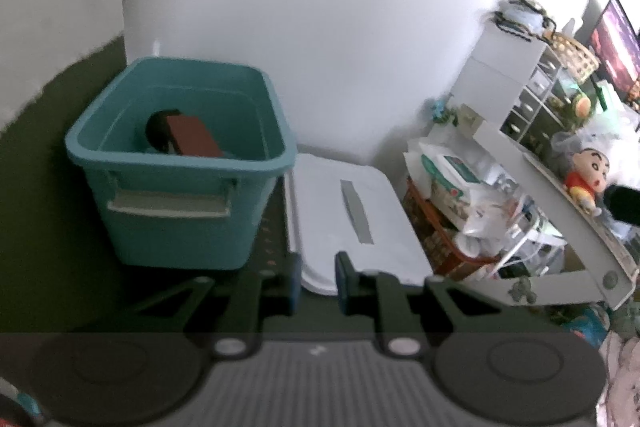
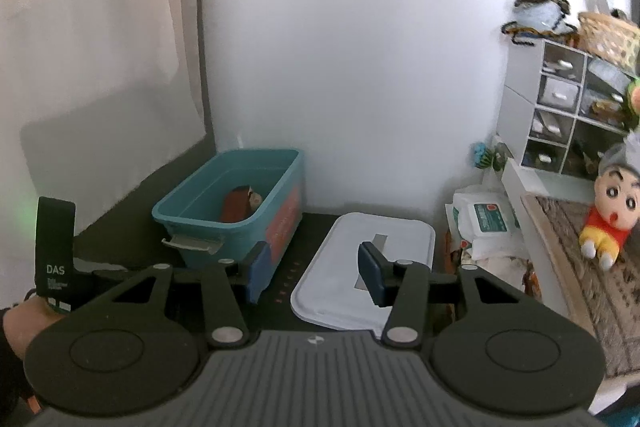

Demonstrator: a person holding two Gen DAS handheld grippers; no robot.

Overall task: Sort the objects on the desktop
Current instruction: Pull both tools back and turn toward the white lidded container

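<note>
A teal storage bin (image 1: 176, 163) stands on the dark desk by the wall, with a red-brown box (image 1: 192, 139) and a dark round object inside. It also shows in the right wrist view (image 2: 232, 211). Its white lid (image 1: 348, 211) lies flat to the right of it, also in the right wrist view (image 2: 368, 267). My left gripper (image 1: 318, 279) hangs over the lid's near edge, jaws narrowly apart and empty. My right gripper (image 2: 312, 275) is open and empty, above the desk between bin and lid.
A white shelf unit (image 2: 560, 115) with small drawers stands at the right, a woven basket (image 2: 608, 31) on top. A cartoon plush doll (image 2: 608, 215) sits on a ledge. Wet-wipe packs (image 2: 488, 219) and clutter fill the gap right of the lid. A curtain hangs at left.
</note>
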